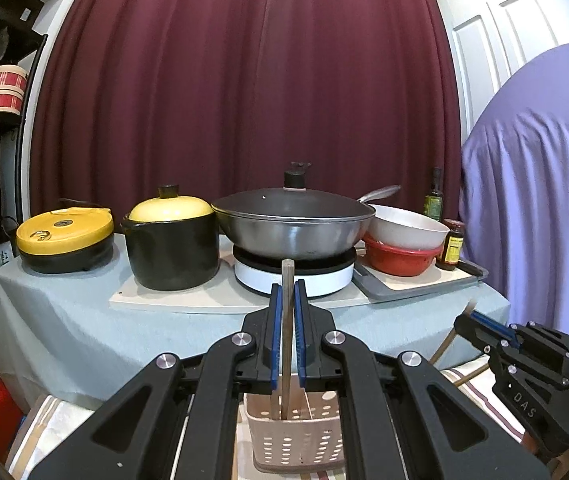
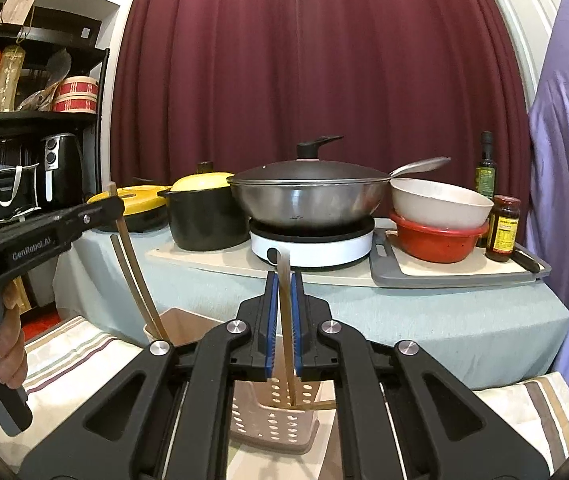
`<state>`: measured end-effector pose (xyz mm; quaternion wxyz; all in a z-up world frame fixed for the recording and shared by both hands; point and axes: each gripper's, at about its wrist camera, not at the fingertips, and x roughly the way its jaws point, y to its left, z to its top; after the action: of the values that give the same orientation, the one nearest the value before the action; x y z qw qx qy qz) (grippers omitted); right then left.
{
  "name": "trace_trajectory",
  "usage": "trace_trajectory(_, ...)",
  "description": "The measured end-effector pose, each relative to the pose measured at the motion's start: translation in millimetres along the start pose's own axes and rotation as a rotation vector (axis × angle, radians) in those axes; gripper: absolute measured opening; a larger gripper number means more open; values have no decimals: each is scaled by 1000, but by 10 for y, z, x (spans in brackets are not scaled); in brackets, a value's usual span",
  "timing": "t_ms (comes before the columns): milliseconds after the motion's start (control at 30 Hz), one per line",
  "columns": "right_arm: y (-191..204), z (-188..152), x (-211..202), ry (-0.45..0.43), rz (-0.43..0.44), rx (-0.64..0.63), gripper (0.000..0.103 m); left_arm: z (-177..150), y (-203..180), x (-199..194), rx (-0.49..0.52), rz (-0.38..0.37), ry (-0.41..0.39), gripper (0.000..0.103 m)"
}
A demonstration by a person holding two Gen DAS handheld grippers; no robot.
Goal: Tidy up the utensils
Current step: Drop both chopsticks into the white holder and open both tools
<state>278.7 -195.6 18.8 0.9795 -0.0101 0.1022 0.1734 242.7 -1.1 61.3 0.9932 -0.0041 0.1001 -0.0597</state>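
Observation:
My left gripper [image 1: 287,292] is shut on an upright wooden chopstick [image 1: 286,320] whose lower end stands inside a beige perforated utensil basket [image 1: 296,440]. My right gripper [image 2: 282,280] is shut on another wooden chopstick [image 2: 285,320] that also reaches down into a perforated basket [image 2: 272,420]. In the right wrist view the left gripper [image 2: 114,200] holds its chopstick [image 2: 136,280] over a second basket [image 2: 188,328]. In the left wrist view the right gripper [image 1: 470,314] shows at the right with a stick [image 1: 450,338].
Behind stands a table with a light cloth [image 1: 64,312]. On it are a yellow-lidded cooker [image 1: 64,240], a black pot [image 1: 172,244], a wok [image 1: 292,220] on a white hob [image 1: 292,280], stacked bowls [image 1: 404,244] on a tray, and bottles [image 1: 450,244]. A striped cloth [image 2: 68,360] lies under the baskets.

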Motion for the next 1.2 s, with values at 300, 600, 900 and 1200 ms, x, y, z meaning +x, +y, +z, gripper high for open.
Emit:
trace_trajectory(300, -3, 71, -337, -31, -27, 8, 28, -30, -9, -200, 5, -12, 4, 8)
trace_trajectory(600, 67, -45, -914, -49, -56, -9, 34, -199, -24, -652, 15, -2, -6, 29)
trace_trajectory(900, 128, -645, -1488, 9, -114, -31, 34, -662, -61, -1099, 0, 29, 47, 35)
trace_trajectory(1200, 161, -1273, -1816, 120, -130, -26, 35, -1175, -105, -1401, -31, 62, 132, 35)
